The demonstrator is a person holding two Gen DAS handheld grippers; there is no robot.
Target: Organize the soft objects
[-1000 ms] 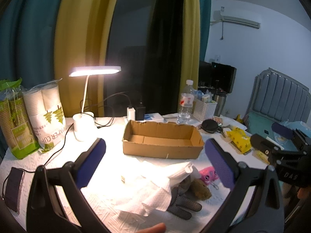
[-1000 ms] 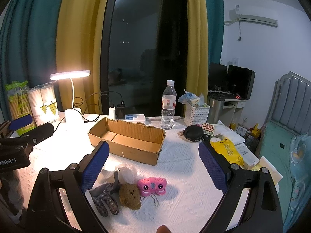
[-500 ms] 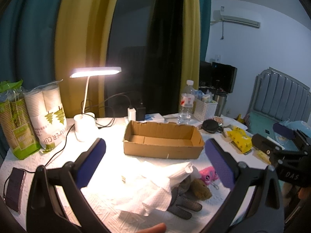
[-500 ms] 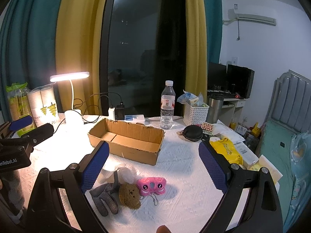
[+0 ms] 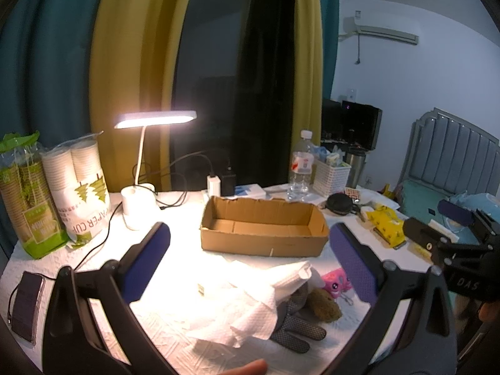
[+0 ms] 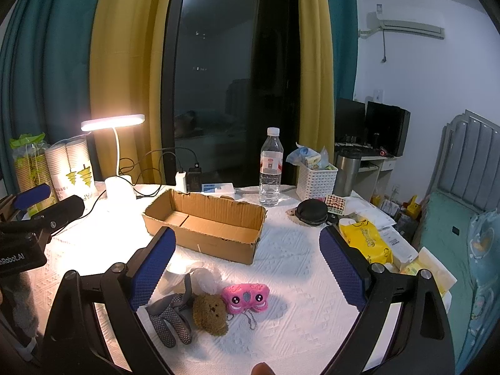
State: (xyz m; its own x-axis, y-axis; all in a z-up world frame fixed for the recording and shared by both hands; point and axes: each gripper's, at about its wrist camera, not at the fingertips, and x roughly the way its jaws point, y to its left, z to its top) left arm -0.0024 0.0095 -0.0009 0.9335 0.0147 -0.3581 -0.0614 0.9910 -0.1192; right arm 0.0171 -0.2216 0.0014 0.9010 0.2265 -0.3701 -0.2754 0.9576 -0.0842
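Observation:
A grey dotted glove (image 6: 171, 315), a brown plush bear (image 6: 210, 313) and a pink plush toy (image 6: 247, 297) lie together on the white table cover, in front of an empty cardboard box (image 6: 206, 222). In the left wrist view a crumpled white paper towel (image 5: 250, 306) partly covers the glove (image 5: 295, 328), beside the bear (image 5: 323, 304) and the pink toy (image 5: 337, 285); the box (image 5: 264, 229) is behind. My left gripper (image 5: 250, 261) is open and empty above the towel. My right gripper (image 6: 247, 264) is open and empty above the toys.
A lit desk lamp (image 5: 139, 200) and paper cup packs (image 5: 75, 187) stand at the left. A phone (image 5: 26, 304) lies near the left edge. A water bottle (image 6: 270, 172), white basket (image 6: 315, 179), black round case (image 6: 311, 213) and yellow packet (image 6: 365, 240) sit at the right.
Both grippers have stayed open and almost still; the views shift only slightly. The objects on the table have not moved.

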